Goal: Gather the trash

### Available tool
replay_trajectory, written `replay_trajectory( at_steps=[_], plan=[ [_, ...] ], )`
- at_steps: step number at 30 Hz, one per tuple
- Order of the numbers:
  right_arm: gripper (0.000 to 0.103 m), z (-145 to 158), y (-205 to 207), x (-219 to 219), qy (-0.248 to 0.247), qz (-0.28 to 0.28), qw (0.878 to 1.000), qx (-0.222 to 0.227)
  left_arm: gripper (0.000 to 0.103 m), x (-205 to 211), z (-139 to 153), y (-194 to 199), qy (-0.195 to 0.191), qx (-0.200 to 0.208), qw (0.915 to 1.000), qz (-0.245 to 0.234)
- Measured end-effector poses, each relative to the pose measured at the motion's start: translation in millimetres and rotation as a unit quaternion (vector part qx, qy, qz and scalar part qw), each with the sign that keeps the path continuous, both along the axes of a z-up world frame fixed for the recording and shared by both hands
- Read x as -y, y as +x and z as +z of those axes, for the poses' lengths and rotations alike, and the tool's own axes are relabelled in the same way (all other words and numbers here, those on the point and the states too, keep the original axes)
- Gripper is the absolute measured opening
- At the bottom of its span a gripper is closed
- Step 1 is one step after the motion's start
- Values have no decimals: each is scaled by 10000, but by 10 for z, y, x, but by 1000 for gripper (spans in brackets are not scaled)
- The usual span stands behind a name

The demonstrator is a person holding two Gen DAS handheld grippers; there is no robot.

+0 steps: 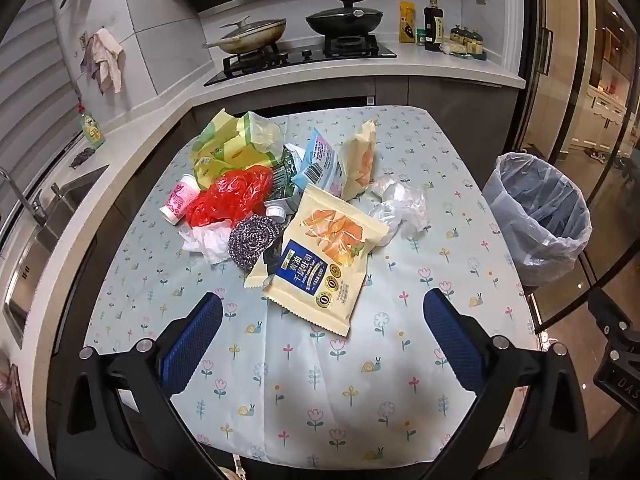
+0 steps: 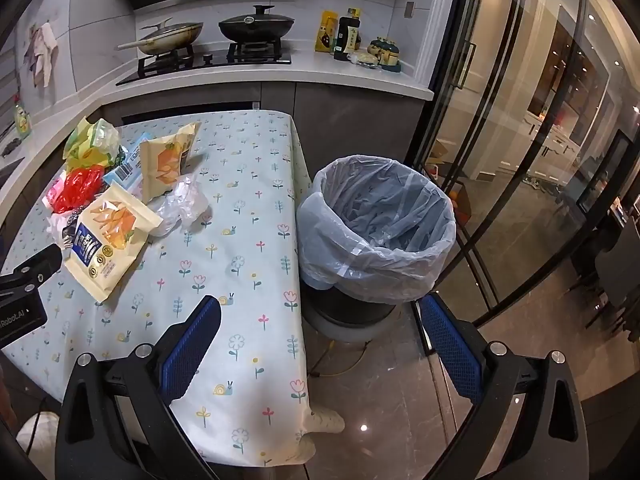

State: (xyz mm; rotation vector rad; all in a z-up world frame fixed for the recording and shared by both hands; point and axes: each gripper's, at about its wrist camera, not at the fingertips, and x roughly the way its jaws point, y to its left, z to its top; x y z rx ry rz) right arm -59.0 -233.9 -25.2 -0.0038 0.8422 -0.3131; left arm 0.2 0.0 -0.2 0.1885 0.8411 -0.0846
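Note:
A pile of trash lies on the flowered table [image 1: 320, 380]: a cream snack bag [image 1: 324, 256] nearest me, a second cream bag [image 1: 360, 160], a red plastic bag [image 1: 228, 196], a steel scourer [image 1: 252, 236], a clear crumpled plastic bag [image 1: 400, 204], a pink paper cup [image 1: 180, 200], a yellow-green wrapper [image 1: 228, 144] and a light blue packet [image 1: 320, 160]. My left gripper [image 1: 320, 336] is open and empty just short of the near snack bag. My right gripper [image 2: 320, 336] is open and empty over the table's right edge, near the lined trash bin [image 2: 376, 220]. The bin also shows in the left wrist view [image 1: 536, 216].
A counter with a stove and two pans [image 1: 296, 28] runs behind the table, with bottles [image 1: 434, 24] at its right end. A sink [image 1: 36, 232] is on the left. Glass sliding doors [image 2: 520, 140] stand right of the bin. A yellow cable [image 2: 344, 364] lies on the floor.

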Motion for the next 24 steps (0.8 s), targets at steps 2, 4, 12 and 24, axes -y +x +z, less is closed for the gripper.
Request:
replay_trajectory(
  at_steps=[2,4,12,24],
  plan=[
    [96,-2,-2,-5,11,1,10000,0,96,1,-1,1,15,-3,10000,11],
    [96,0,-5,-10,-2,8,10000,-4,96,2,-1,1,10,-4,10000,9],
    [96,7,-16,-18,-17,2,10000,-12,96,-1,2,-4,-10,-5,10000,7],
    [96,19,-35,7,-18,10,10000,-1,96,27,-12,-49,-18,5,10000,-1]
  ],
)
